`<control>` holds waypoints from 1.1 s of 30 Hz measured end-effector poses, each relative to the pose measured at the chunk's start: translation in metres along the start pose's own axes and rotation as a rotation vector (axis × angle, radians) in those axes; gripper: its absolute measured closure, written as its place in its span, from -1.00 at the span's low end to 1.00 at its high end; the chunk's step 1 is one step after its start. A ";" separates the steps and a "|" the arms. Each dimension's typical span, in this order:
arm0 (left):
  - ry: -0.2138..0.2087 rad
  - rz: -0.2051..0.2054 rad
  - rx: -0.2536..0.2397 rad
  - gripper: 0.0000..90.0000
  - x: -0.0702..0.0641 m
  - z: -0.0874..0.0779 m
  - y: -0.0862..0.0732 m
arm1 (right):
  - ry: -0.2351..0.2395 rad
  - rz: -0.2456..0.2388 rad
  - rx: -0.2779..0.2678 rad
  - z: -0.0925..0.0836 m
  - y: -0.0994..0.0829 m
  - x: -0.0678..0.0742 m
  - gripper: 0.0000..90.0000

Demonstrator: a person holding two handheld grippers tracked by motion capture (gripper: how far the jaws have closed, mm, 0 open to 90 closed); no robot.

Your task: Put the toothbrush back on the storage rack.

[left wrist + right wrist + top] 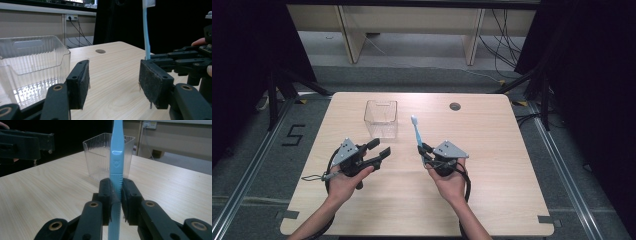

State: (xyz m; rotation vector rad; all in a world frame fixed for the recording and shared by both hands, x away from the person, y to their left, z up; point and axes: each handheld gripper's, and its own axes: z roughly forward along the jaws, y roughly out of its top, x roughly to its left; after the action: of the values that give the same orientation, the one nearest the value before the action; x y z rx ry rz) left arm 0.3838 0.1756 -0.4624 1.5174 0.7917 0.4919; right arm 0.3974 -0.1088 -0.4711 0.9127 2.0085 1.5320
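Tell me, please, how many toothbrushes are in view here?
1. The light blue plastic toothbrush stands clamped in the right hand-held gripper, right of the clear ribbed plastic box.

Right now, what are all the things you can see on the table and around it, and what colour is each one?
toothbrush: one, light blue with white bristles, clamped in the right gripper, head pointing to the far side of the table
clear box: one, see-through ribbed plastic, empty, standing on the far middle of the table
table: one, light wood, with a round grey cable hole near the far edge
bench legs: pale wood, on the floor beyond the table
cables: several, black, on the floor at the far right
floor mark 5: one, black, left of the table
left gripper: one, black with a grey plate, jaws apart, nothing between them
right gripper: one, black with a grey plate, shut on the toothbrush handle
hands: two, one holding each gripper
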 end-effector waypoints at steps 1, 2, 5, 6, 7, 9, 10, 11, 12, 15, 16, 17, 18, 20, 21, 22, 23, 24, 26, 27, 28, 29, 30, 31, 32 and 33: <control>-0.006 -0.001 -0.001 -0.07 -0.001 0.001 0.001 | -0.001 -0.001 0.001 0.001 0.000 0.001 0.75; -0.012 0.007 0.000 -0.06 -0.003 0.003 0.003 | -0.006 -0.002 0.006 0.001 0.001 0.003 0.76; -0.027 0.014 0.002 -0.01 -0.007 0.006 0.006 | 0.016 -0.006 -0.009 0.005 0.002 0.007 0.75; -0.032 0.013 0.001 0.01 -0.007 0.007 0.007 | 0.014 -0.010 -0.007 0.005 0.002 0.008 0.76; -0.037 0.013 -0.002 0.02 -0.008 0.009 0.007 | 0.006 -0.023 -0.015 0.006 0.002 0.009 0.75; -0.048 0.015 0.002 0.05 -0.009 0.011 0.009 | 0.018 -0.007 -0.007 0.008 0.003 0.012 0.76; -0.054 0.014 0.004 0.08 -0.010 0.012 0.010 | 0.030 0.001 -0.014 0.010 0.002 0.014 0.76; -0.058 0.020 0.004 0.10 -0.011 0.013 0.011 | 0.030 -0.013 -0.013 0.010 0.003 0.015 0.75; -0.061 0.021 0.006 0.11 -0.012 0.014 0.012 | 0.032 -0.014 -0.014 0.012 0.003 0.016 0.75; -0.077 0.021 -0.007 0.15 -0.014 0.018 0.014 | 0.033 -0.004 -0.015 0.015 0.004 0.022 0.76; -0.071 0.023 0.007 0.17 -0.014 0.018 0.015 | 0.047 -0.020 -0.024 0.017 0.004 0.023 0.76; -0.074 0.020 0.004 0.18 -0.014 0.019 0.015 | 0.033 -0.026 -0.033 0.019 0.004 0.024 0.76; -0.075 0.019 0.008 0.19 -0.014 0.020 0.015 | 0.061 -0.025 -0.025 0.020 0.005 0.025 0.76; -0.075 0.011 0.010 0.23 -0.014 0.020 0.016 | 0.056 -0.027 -0.026 0.021 0.005 0.028 0.76; -0.078 0.009 0.010 0.24 -0.014 0.021 0.016 | 0.048 -0.045 -0.028 0.022 0.005 0.028 0.76; -0.080 0.005 0.011 0.26 -0.014 0.022 0.017 | 0.064 -0.026 -0.021 0.023 0.005 0.029 0.76; -0.080 0.004 0.011 0.28 -0.014 0.022 0.017 | 0.049 -0.044 -0.029 0.024 0.005 0.030 0.76; -0.083 0.002 0.007 0.29 -0.014 0.023 0.017 | 0.058 -0.036 -0.022 0.024 0.004 0.031 0.76; -0.086 0.001 0.007 0.32 -0.014 0.025 0.018 | 0.055 -0.031 -0.019 0.024 0.004 0.032 0.75; -0.086 0.001 0.012 0.34 -0.014 0.025 0.018 | 0.066 -0.033 -0.026 0.025 0.004 0.032 0.76; -0.087 -0.002 0.015 0.35 -0.015 0.026 0.019 | 0.068 -0.036 -0.025 0.026 0.004 0.033 0.75; -0.089 0.002 0.019 0.36 -0.015 0.027 0.019 | 0.055 -0.039 -0.022 0.025 0.004 0.034 0.76; -0.092 0.004 0.017 0.38 -0.015 0.028 0.019 | 0.063 -0.039 -0.019 0.025 0.004 0.034 0.75; -0.093 0.007 0.016 0.41 -0.015 0.029 0.019 | 0.062 -0.049 -0.026 0.026 0.004 0.034 0.76; -0.086 0.010 0.020 0.42 -0.016 0.030 0.019 | 0.069 -0.046 -0.033 0.026 0.004 0.034 0.76; -0.086 0.010 0.017 0.45 -0.016 0.030 0.019 | 0.074 -0.041 -0.032 0.027 0.004 0.035 0.76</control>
State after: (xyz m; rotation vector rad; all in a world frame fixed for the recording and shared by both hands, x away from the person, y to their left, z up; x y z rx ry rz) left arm 0.3984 0.1439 -0.4453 1.5488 0.7238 0.4250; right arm 0.3932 -0.0650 -0.4734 0.8087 2.0353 1.5926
